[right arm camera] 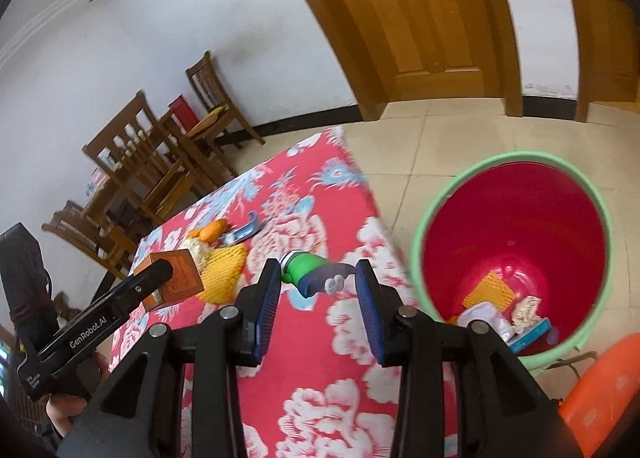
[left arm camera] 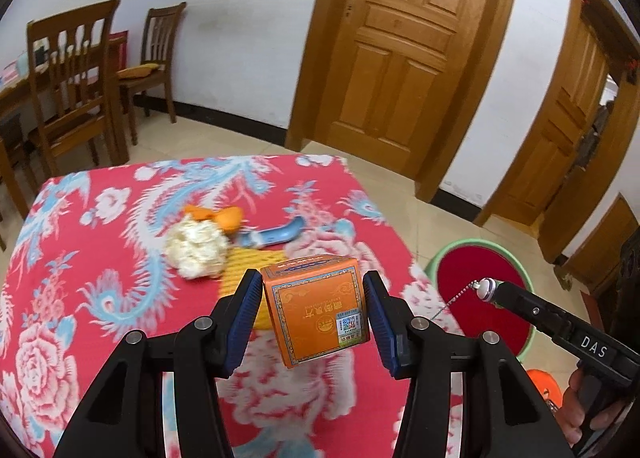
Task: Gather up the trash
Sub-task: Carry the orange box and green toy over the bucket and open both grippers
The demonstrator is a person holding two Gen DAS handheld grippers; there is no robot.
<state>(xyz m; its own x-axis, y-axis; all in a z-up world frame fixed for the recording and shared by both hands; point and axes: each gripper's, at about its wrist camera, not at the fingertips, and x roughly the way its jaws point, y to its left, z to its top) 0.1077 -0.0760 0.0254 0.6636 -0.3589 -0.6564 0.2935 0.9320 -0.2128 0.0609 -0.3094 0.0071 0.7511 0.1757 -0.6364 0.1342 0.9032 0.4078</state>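
Note:
My left gripper (left arm camera: 314, 298) is shut on an orange box (left arm camera: 316, 308) and holds it above the table; the box also shows in the right wrist view (right arm camera: 176, 278). My right gripper (right arm camera: 318, 282) is shut on a small green and blue toy figure (right arm camera: 310, 270), near the table's right edge. On the red flowered tablecloth (left arm camera: 100, 278) lie a crumpled white tissue (left arm camera: 198, 246), orange peel (left arm camera: 224, 217), a blue curved piece (left arm camera: 276, 236) and yellow foam netting (right arm camera: 222, 270). A red bin with a green rim (right arm camera: 516, 238) stands on the floor to the right and holds several bits of trash.
Wooden chairs (left arm camera: 76, 77) and a dining table stand at the back left. Wooden doors (left arm camera: 400, 37) line the far wall. An orange plastic stool (right arm camera: 604, 390) sits beside the bin. The right gripper's body (left arm camera: 560, 330) shows at the left view's right side.

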